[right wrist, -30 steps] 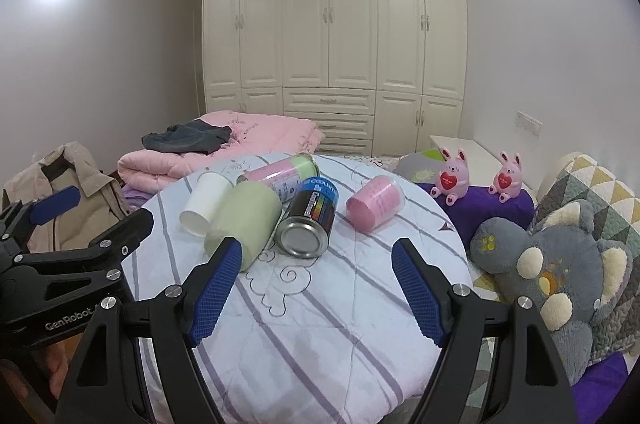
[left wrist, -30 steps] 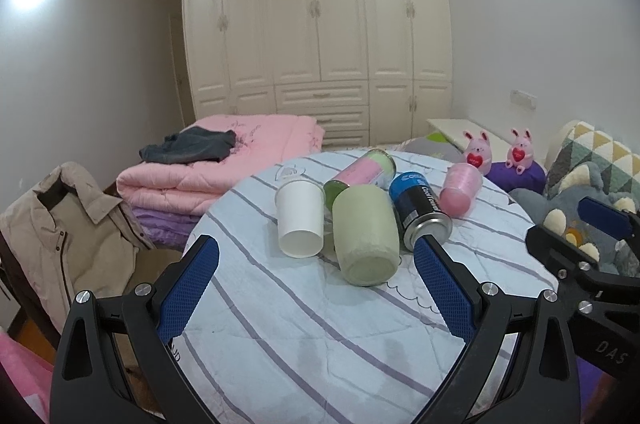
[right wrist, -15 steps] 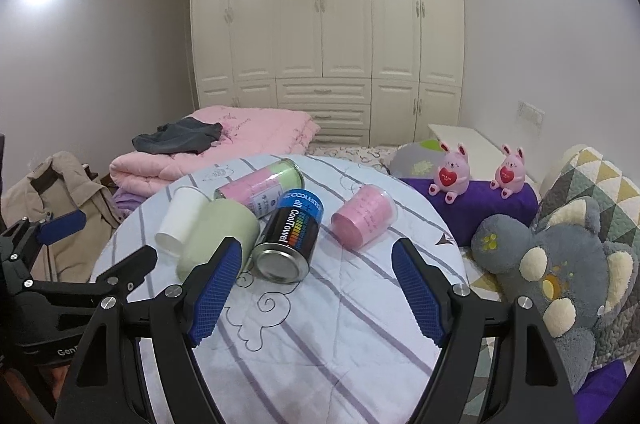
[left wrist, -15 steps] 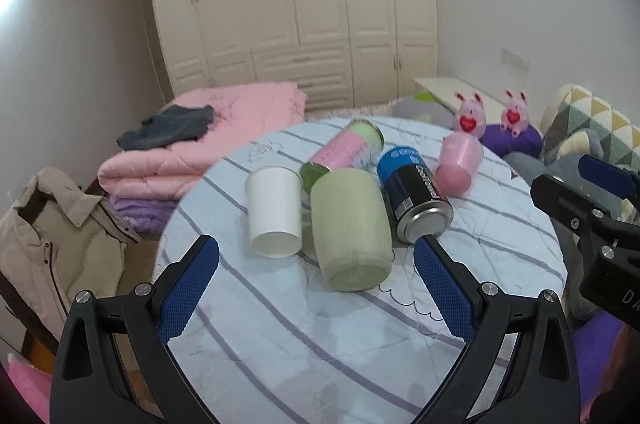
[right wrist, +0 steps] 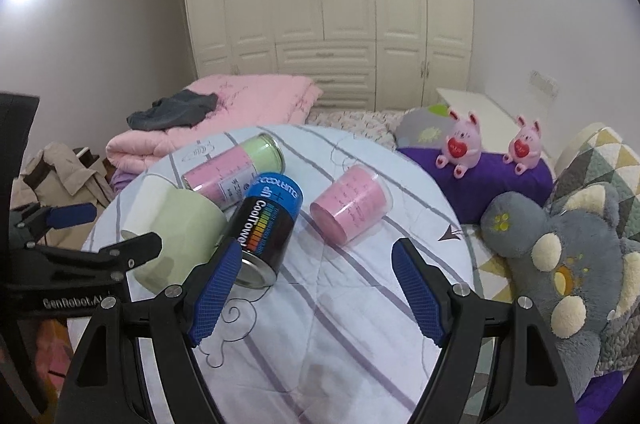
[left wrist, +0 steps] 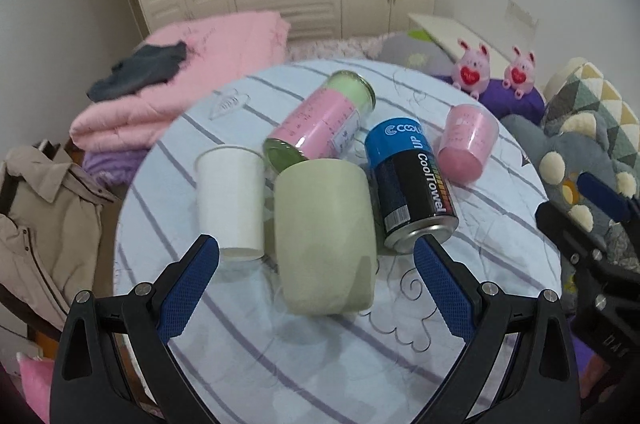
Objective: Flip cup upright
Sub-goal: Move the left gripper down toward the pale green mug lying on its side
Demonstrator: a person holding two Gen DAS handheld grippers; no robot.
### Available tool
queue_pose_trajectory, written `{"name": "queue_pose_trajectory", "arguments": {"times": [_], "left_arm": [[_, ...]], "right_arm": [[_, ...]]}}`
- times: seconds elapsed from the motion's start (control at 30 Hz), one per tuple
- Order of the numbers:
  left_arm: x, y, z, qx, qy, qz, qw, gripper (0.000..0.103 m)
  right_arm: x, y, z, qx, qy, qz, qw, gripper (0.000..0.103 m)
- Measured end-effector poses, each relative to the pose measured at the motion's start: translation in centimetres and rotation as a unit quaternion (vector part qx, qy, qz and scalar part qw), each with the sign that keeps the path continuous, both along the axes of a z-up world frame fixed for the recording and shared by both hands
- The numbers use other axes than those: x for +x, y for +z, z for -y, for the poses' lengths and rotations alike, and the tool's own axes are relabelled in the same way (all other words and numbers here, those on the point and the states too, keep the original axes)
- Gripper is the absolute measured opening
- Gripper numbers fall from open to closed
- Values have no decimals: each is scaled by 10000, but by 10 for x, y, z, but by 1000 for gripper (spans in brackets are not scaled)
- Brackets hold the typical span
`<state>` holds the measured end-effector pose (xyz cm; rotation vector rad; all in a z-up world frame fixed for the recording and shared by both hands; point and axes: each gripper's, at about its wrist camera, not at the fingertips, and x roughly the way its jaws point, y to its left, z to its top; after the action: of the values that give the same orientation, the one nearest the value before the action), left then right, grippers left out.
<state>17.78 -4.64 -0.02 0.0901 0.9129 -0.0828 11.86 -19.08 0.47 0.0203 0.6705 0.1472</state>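
Lying on its side on the round striped table (left wrist: 248, 364), the pale green cup (left wrist: 325, 238) points its closed base toward the left wrist camera and sits between the two blue pads of the left gripper (left wrist: 316, 278), closer to neither and touched by neither. That gripper's fingers are spread wide and hold nothing. In the right wrist view the green cup (right wrist: 176, 240) is partly hidden behind the left gripper's black frame, and it lies left of the right gripper (right wrist: 316, 290), outside its fingers, which are likewise spread apart and empty.

A white paper cup (left wrist: 232, 197) lies just beside the green cup on its left, also on its side. On the other side a blue and black can (left wrist: 412, 187) lies against or very near it; its label reads "CoolTowel" beside a rainbow bar strip, with "COOL" legible on the blue band. Behind them a pink and green can (left wrist: 320, 123) lies tipped over, its small print too blurred to read. A pink cup (left wrist: 468, 147) lies further right, apart from the rest. The left gripper's frame in the right wrist view bears "GenRobot.AI". Two pink plush toys (right wrist: 460, 143) with red hearts sit on a purple cushion (right wrist: 480, 183) beyond the table.
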Motion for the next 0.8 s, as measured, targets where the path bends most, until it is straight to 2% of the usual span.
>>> {"name": "queue_pose_trajectory", "arguments": {"times": [0.27, 0.5, 0.7, 0.8], "left_arm": [[35, -19, 10, 115, 84, -799, 9967, 99], [56, -39, 14, 367, 278, -1387, 9893, 99], [69, -52, 10, 170, 415, -1805, 9826, 89], [73, -59, 11, 44, 393, -1990, 9792, 79]], "right_arm": [[33, -18, 3, -138, 268, -503, 9983, 79], [55, -31, 7, 113, 506, -898, 9946, 79], [62, -40, 6, 235, 592, -1051, 9924, 79], [64, -44, 4, 272, 635, -1157, 9909, 79]]}}
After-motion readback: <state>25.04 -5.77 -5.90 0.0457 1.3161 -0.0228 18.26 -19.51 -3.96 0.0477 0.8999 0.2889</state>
